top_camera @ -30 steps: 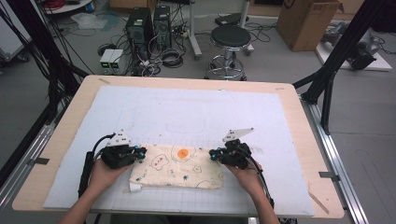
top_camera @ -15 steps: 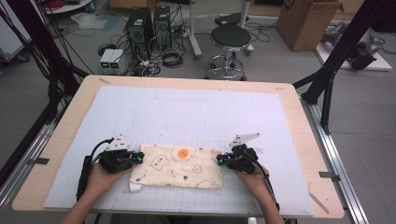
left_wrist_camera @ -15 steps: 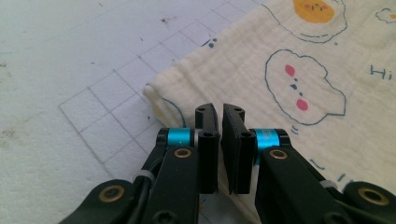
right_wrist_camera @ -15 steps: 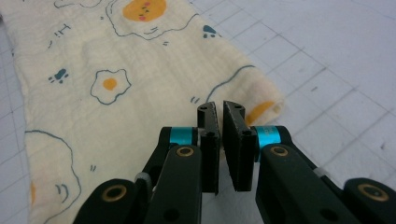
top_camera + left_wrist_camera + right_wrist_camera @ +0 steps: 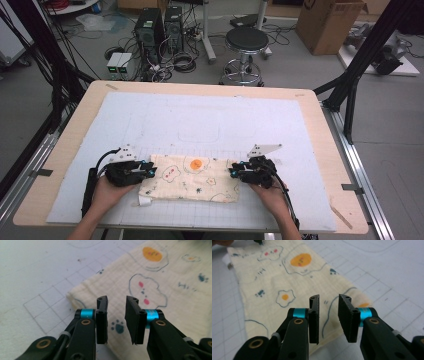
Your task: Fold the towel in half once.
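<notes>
Your cream cloth lies flat on the white grid mat, near the edge of the table closest to you, a long strip running left to right with an orange fried-egg print by its far edge. Your left gripper sits right at the cloth's left end, your right gripper at its right end, both pointing inward toward each other.

In the left gripper view, your left gripper has its jaws parted by a narrow gap with nothing between them, hovering over the cloth's edge above a little blue paw print. In the right gripper view, your right gripper is the same: jaws slightly apart, nothing gripped, poised over the cloth's near corner. A black stool stands on the floor beyond the table.
</notes>
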### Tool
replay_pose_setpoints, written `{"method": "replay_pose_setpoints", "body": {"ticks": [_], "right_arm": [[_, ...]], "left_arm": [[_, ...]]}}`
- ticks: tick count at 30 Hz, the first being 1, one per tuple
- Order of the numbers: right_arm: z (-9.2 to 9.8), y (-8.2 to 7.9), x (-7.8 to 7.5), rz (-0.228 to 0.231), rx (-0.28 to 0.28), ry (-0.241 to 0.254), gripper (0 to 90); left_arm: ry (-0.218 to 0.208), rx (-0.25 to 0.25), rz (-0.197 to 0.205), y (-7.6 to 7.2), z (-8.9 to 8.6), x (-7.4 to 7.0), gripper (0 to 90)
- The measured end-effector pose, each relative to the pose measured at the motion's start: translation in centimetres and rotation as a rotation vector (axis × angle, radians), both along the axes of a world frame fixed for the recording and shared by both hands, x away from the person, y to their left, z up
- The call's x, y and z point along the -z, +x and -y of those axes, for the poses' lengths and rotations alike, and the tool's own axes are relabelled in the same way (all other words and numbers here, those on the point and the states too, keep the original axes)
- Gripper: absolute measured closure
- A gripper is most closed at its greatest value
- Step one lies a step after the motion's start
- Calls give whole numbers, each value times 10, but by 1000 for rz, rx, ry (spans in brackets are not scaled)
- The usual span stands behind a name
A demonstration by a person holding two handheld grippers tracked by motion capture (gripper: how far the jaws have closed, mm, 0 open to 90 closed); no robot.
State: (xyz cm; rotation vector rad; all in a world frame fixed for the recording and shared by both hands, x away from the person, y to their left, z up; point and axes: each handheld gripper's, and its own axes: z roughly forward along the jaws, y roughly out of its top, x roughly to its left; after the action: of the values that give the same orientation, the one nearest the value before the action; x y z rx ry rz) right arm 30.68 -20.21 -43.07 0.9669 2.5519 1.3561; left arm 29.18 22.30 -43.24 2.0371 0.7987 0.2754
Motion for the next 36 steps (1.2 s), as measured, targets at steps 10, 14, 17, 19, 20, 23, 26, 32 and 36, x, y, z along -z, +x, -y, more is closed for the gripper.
{"method": "replay_pose_setpoints", "body": {"ticks": [10,14,17,19,20,23,26,32,36], "right_arm": [[1,-8,-8,25,0,35,544],[1,-12,-11,47,-2,46,483],[3,-12,-14,52,14,50,416],[4,-11,-15,50,26,66,386],[5,-11,-16,53,33,70,377],[6,-12,-20,71,48,81,358],[5,-12,-22,79,50,72,350],[1,-10,-19,80,43,53,336],[-1,-10,-18,72,37,38,336]], "left_arm": [[-37,-5,36,-5,-5,-7,578],[-56,-8,36,-5,-5,-8,553],[-76,-19,34,-4,-8,-10,508],[-82,-28,37,-4,-9,-11,491],[-85,-36,39,-4,-9,-11,484],[-101,-51,42,-4,-10,-13,464],[-107,-53,42,-3,-9,-14,454],[-104,-55,44,-3,-10,-14,446],[-99,-56,43,-3,-10,-14,442]]}}
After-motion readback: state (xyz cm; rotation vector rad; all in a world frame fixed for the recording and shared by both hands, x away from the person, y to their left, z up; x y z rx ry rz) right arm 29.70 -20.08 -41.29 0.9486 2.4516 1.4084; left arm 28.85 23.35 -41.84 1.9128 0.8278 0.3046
